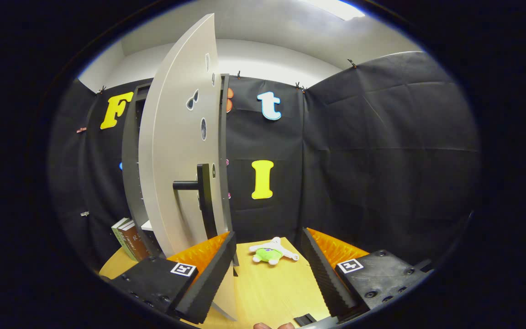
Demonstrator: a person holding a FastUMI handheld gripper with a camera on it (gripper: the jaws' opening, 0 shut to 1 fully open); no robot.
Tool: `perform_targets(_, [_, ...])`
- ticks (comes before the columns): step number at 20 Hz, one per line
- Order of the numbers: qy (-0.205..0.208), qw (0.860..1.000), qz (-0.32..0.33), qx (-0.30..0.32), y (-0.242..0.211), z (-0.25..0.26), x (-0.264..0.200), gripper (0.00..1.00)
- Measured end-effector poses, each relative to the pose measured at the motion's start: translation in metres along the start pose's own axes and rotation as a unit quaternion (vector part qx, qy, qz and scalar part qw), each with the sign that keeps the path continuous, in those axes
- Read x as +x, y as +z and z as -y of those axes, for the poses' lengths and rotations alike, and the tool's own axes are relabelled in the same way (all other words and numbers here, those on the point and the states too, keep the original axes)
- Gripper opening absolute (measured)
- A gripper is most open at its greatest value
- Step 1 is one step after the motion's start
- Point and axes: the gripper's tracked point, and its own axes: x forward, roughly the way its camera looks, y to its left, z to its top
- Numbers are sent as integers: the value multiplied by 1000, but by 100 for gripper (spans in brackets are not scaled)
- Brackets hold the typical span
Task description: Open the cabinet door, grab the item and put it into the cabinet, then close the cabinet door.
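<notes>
The main risk from here is the cabinet door (176, 151). It stands swung open, edge-on toward the camera in the left half of the frame, and its lower edge comes down right beside the tool's left finger, possibly touching it; I cannot tell whether there is contact. A move forward or to the left could knock the door further round or catch the finger on its black handle (201, 192), which juts out at mid-height. A 2nd risk is the grab itself: the item, a small soft toy (272, 251) in white and green, looks limp and light, so fingers closing off-centre would likely pinch only a limb and let it dangle or drop on the way to the cabinet.

The toy lies on the wooden surface (267, 292) at lower centre, ahead of the fingertips and roughly in line with the gap between them, apart from both. Beyond the door, at lower left, some books (128, 237) stand by the cabinet frame (130, 160).

The tool (267, 249) is spread wide, its 2 fingers well apart, and it grips nothing. By my reading, the door step is done and the toy is not yet grabbed.
</notes>
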Motion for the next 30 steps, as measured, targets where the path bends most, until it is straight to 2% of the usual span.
perform_targets(7, [63, 998, -2, 12, -7, -71, -9, 96])
perform_targets(13, [75, 997, 11, 4, -4, -112, -1, 96])
perform_targets(19, [114, 993, 3, 17, -13, -170, 14, 96])
perform_targets(25, [172, 984, -22, 31, -29, -231, 21, 98])
perform_targets(30, [176, 984, -16, 1, -30, -256, 21, 98])
